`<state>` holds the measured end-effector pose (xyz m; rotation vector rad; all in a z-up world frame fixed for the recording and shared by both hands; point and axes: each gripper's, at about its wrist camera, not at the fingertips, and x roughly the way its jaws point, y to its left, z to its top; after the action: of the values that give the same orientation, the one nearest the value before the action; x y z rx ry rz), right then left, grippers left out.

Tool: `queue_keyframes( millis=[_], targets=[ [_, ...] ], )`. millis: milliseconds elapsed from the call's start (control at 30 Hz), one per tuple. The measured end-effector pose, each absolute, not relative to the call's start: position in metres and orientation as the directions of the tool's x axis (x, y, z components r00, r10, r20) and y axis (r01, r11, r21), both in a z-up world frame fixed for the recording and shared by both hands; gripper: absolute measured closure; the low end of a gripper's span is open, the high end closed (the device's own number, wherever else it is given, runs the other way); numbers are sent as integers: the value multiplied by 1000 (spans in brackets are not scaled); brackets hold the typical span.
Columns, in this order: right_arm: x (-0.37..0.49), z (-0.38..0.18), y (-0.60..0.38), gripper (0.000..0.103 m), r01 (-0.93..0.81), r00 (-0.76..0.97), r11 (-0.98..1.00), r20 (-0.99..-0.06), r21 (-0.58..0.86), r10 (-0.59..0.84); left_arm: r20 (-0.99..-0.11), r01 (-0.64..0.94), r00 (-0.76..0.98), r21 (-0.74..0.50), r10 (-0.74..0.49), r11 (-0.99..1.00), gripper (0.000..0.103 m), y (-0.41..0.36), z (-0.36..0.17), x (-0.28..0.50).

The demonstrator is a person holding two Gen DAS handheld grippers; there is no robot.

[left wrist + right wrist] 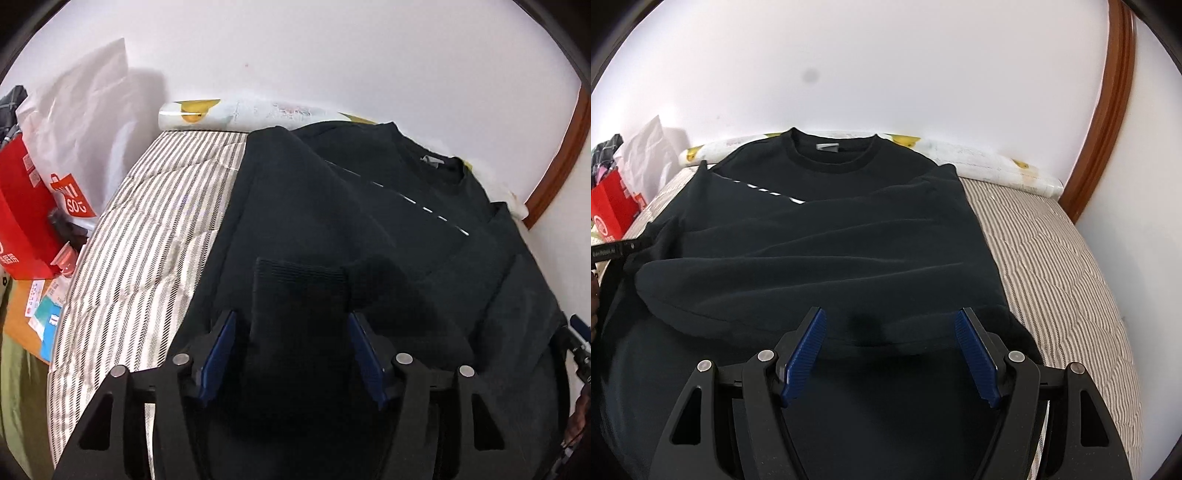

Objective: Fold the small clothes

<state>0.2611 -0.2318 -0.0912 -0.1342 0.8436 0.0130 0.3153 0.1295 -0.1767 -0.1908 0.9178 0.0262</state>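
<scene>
Left wrist view: left gripper (291,328) jaws spread, ribbed sleeve cuff (299,284) lying between them, unclamped. Black sweatshirt (369,206) lies on striped bed (147,229).

Right wrist view: right gripper (890,328) spread wide over sweatshirt's lower body, holding nothing.

A striped quilted mattress (155,221) ran up to the white wall (332,55), a patterned roll (258,112) lay along its head. Beside the bed stood a red box (22,206) and a white shopping bag (74,129). A curved wooden frame (1108,110) showed on the right.
</scene>
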Motion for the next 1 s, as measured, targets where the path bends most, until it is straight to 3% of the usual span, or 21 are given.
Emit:
queue_keyframes(
  millis=[67, 100, 133, 233, 467, 733, 1000],
  targets=[
    [267, -93, -234, 31, -58, 666, 992, -745, -114, -47, -797, -118, 603, -132, -35, 984, 65, 125, -176, 317],
    [271, -93, -235, 31, -57, 666, 992, -745, -110, -45, -790, -128, 613, -110, -9, 986, 86, 123, -174, 317],
    [274, -93, -235, 31, -56, 667, 993, -744, -106, -42, -785, -109, 619, -112, -21, 988, 96, 120, -172, 317],
    [286, -91, -235, 31, -53, 687, 993, -726, -107, -42, -755, -87, 653, -143, -52, 986, 97, 119, -158, 310],
    [313, -99, -254, 31, 18, 675, 994, -732, -110, -93, -676, -199, 736, -175, 29, 964, 97, 161, -123, 306],
    [322, -129, -269, 31, 75, 622, 982, -762, -172, -181, -771, -258, 634, -136, 62, 956, 96, 168, -164, 315],
    [312, -125, -277, 31, 74, 615, 985, -770, -158, -170, -789, -245, 613, -127, 52, 961, 88, 164, -167, 307]
  ],
)
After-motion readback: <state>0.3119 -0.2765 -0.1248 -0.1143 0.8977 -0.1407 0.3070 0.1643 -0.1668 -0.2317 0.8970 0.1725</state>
